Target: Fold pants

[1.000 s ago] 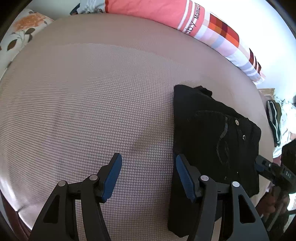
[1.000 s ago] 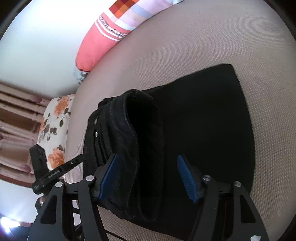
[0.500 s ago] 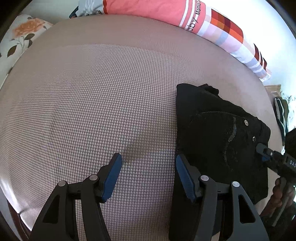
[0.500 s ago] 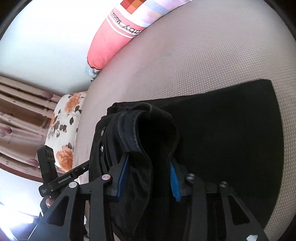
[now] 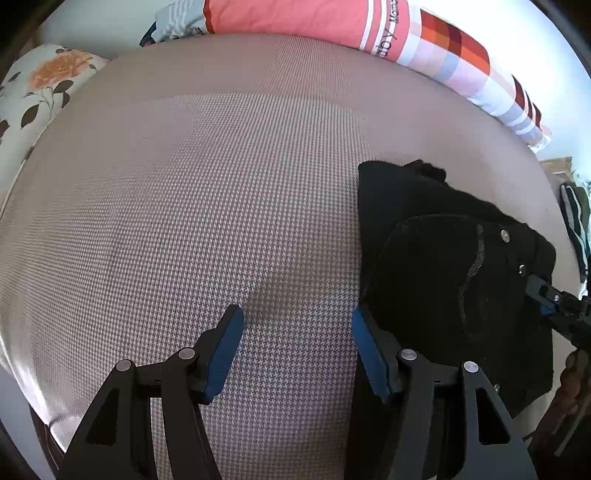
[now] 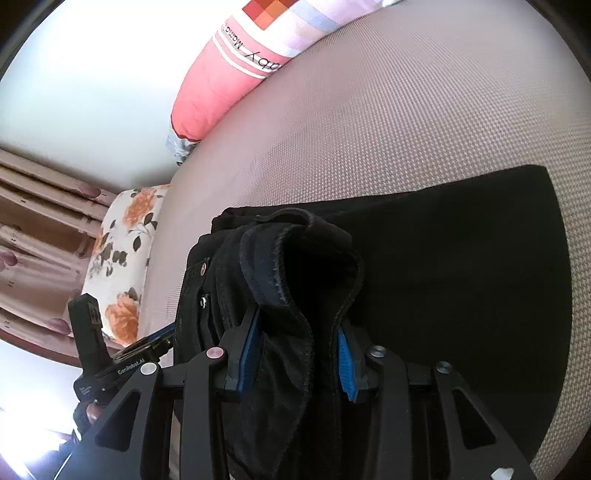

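Right gripper (image 6: 295,354) jaws, apart a second ago, now clamped on pants (image 6: 443,266) waistband; left gripper (image 5: 297,350) kept open, empty; fold can be lifted.

Left black two-finger gripper with blue pads (image 5: 297,350) tilted steeply down, jaws wide apart, nothing between them — right black blue-padded gripper (image 6: 295,350) angled down, clamped on cloth.

Legible markings: two items.
"GenRobot.AI" is printed in white on the left tool (image 6: 133,365); partial lettering "oy Mam…" is seen on the pink striped pillow (image 5: 388,33).
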Motion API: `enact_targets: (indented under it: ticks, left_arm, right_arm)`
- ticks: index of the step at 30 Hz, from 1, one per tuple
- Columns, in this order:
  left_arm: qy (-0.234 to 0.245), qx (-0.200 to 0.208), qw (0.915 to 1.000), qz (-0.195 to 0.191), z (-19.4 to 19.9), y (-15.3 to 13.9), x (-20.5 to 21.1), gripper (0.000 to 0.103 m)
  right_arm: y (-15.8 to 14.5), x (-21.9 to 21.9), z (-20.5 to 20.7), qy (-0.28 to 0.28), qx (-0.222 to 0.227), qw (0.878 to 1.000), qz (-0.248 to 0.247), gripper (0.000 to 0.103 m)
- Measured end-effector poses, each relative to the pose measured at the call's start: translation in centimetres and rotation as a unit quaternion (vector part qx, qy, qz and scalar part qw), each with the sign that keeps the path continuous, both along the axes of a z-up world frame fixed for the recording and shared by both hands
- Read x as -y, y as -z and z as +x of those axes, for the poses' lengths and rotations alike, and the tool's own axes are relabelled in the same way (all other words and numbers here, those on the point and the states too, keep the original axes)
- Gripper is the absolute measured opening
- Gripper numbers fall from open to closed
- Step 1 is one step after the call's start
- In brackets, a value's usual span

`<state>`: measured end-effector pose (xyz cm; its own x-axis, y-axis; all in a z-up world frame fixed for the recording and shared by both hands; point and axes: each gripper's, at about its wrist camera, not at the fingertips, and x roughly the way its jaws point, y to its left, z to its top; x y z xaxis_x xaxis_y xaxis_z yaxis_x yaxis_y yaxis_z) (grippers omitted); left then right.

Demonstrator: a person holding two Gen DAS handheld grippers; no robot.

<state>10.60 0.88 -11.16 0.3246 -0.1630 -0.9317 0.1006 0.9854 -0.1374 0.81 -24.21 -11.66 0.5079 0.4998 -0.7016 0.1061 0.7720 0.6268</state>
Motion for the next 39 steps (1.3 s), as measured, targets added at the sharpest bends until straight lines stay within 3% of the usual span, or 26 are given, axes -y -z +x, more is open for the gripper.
enact_targets:
  ticks: [8,18,25,29,33,39]
  left_arm:
    - [-0.001,0.002,1.0,0.001,0.0,0.1,0.0,0.062]
    - [-0.002,0.006,0.9999,-0.013,-0.3,-0.5,0.1,0.062]
    - [0.03,0.028,0.9989,-0.022,-0.1,-2.1,2.4,0.062]
    - [0.057,0.038,0.9973,-0.025,0.2,-2.7,4.5,0.062]
    - [0.085,0.049,0.9951,-0.018,0.4,-3.1,6.7,0.062]
    - [0.109,0.036,0.9934,0.0,0.7,-1.3,9.0,0.062]
  right_arm:
    - [-2.4,-1.5,-0.5,0.007,0.008,0.999,-0.043,0.014]
    - [-7.1,-3.1,-1.7,0.04,0.024,0.996,-0.082,0.01]
    - [-9.9,-0.9,-2.8,0.067,0.044,0.992,-0.095,0.01]
    - [-9.3,1.9,-3.7,0.108,0.032,0.989,-0.097,0.01]
    - [-6.8,5.0,-4.6,0.146,-0.002,0.984,-0.101,0.01]
    - [-2.9,7.1,-4.6,0.168,-0.042,0.978,-0.112,0.011]
